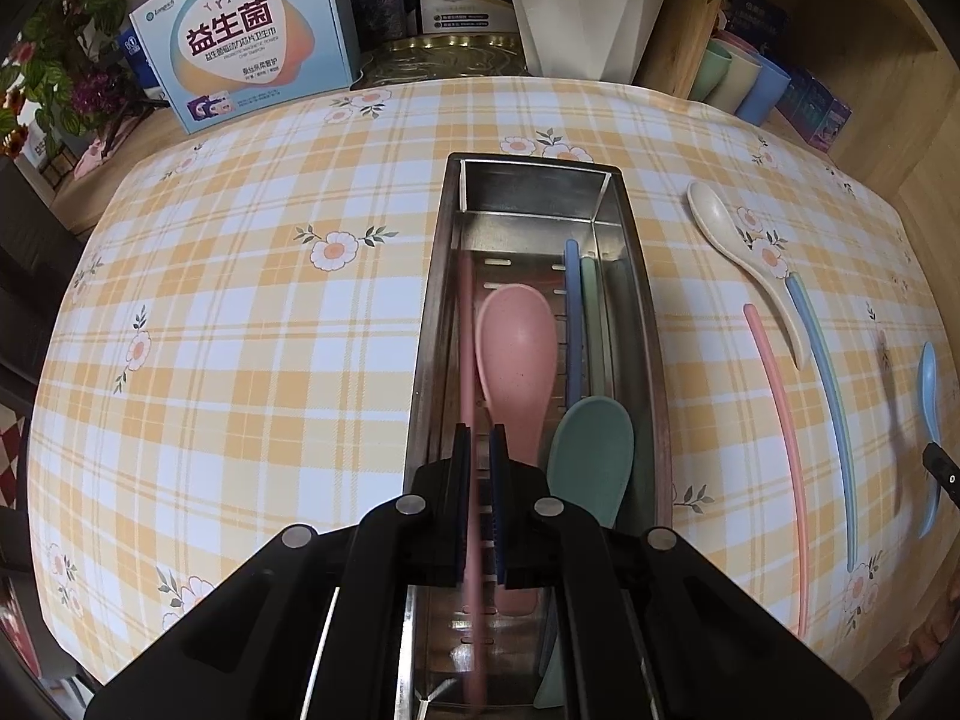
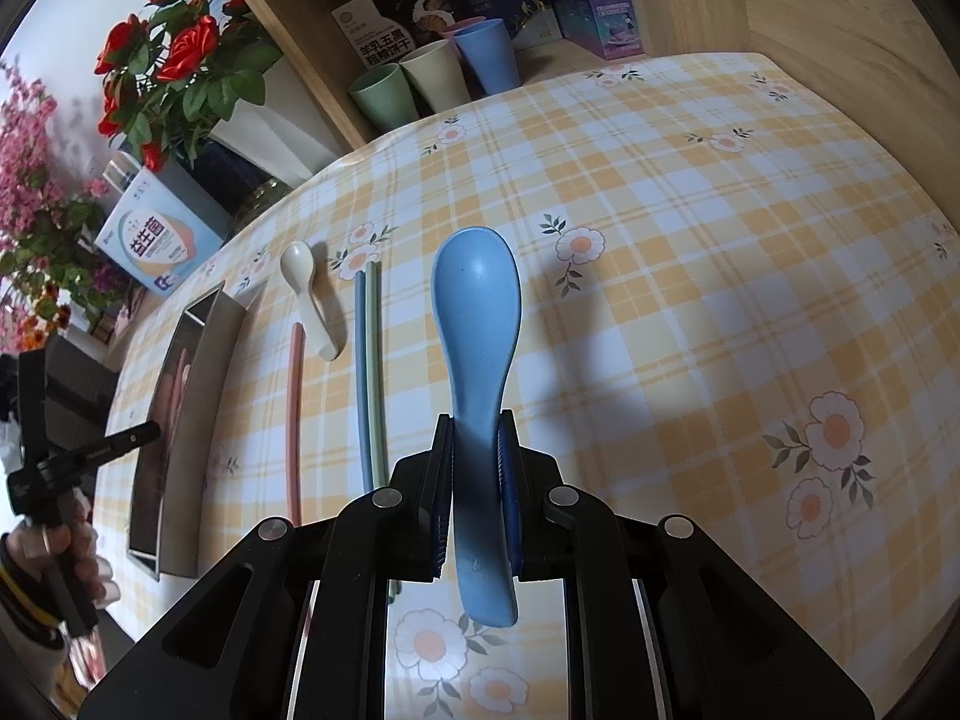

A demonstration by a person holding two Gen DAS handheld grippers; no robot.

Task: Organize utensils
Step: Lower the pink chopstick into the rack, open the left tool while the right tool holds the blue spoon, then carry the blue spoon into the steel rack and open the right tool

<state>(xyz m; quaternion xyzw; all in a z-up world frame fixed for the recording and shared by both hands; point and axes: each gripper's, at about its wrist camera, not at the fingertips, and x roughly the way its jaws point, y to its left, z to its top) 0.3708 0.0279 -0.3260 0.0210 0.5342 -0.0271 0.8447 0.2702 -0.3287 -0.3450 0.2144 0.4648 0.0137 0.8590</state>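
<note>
A steel utensil tray (image 1: 636, 276) lies on the checked tablecloth; it also shows in the right wrist view (image 2: 204, 360). In it lie a pink spoon (image 1: 516, 348), a green spoon (image 1: 591, 456), a blue chopstick (image 1: 573, 312) and a green chopstick (image 1: 591, 312). My left gripper (image 1: 479, 450) is shut on a pink chopstick (image 1: 467, 324) over the tray's left side. My right gripper (image 2: 477, 450) is shut on the handle of a blue spoon (image 2: 477, 294), held above the cloth. On the cloth lie a cream spoon (image 2: 309, 294), a pink chopstick (image 2: 293, 420), a blue chopstick (image 2: 360, 372) and a green chopstick (image 2: 375, 372).
A white planter (image 1: 585, 6) and a blue-white box (image 1: 240, 30) stand behind the tray. Green, cream and blue cups (image 2: 432, 78) sit on a wooden shelf at the back, with boxes. Red roses (image 2: 180, 48) stand at the back left.
</note>
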